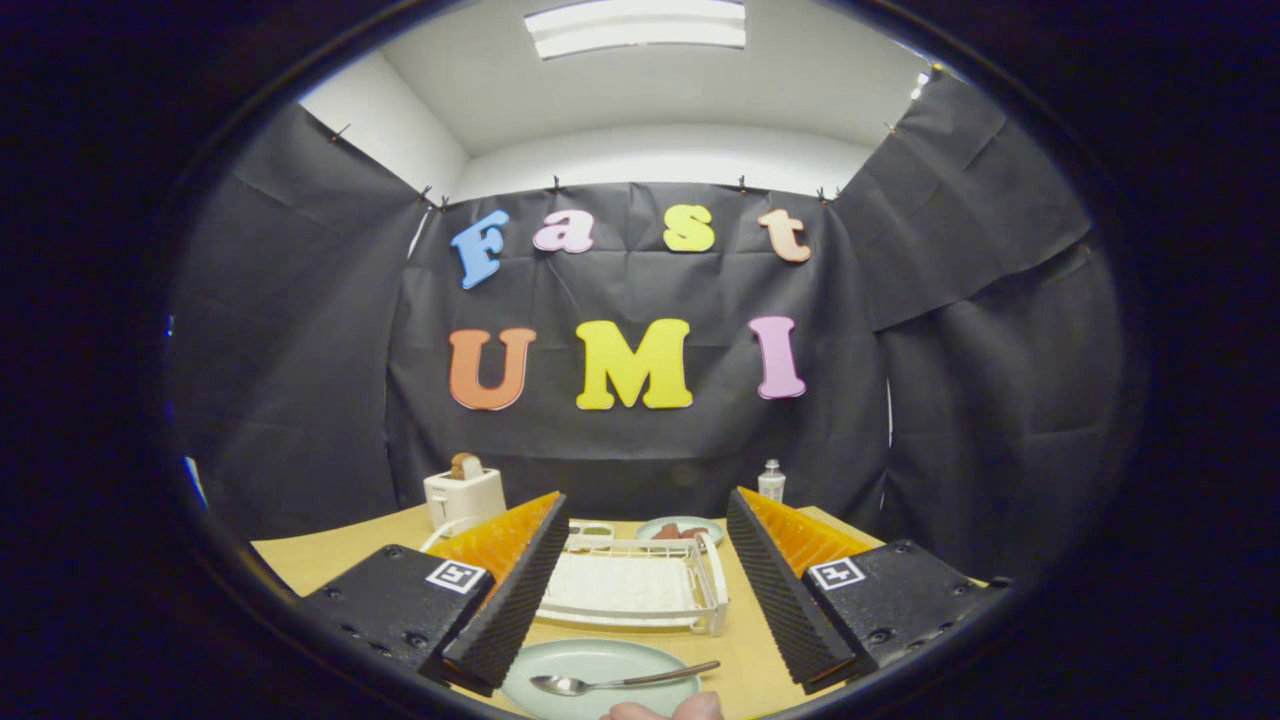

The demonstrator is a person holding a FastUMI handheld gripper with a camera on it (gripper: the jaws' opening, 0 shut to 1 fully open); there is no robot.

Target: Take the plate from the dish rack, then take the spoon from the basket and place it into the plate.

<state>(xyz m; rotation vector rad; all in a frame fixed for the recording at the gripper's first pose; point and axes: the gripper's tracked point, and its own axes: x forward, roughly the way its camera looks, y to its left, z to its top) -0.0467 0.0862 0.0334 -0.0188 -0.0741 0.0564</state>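
A pale green plate lies on the wooden table between my fingers, close in front. A metal spoon rests across the plate, bowl to the left, handle to the right. Beyond the plate stands the white dish rack with nothing in its slots. My gripper is open, raised above plate and rack, with nothing between its fingers. A small white basket sits just behind the rack.
A white toaster with bread in it stands at the back left. A second plate with food and a small bottle are at the back. A person's hand shows by the plate's near rim.
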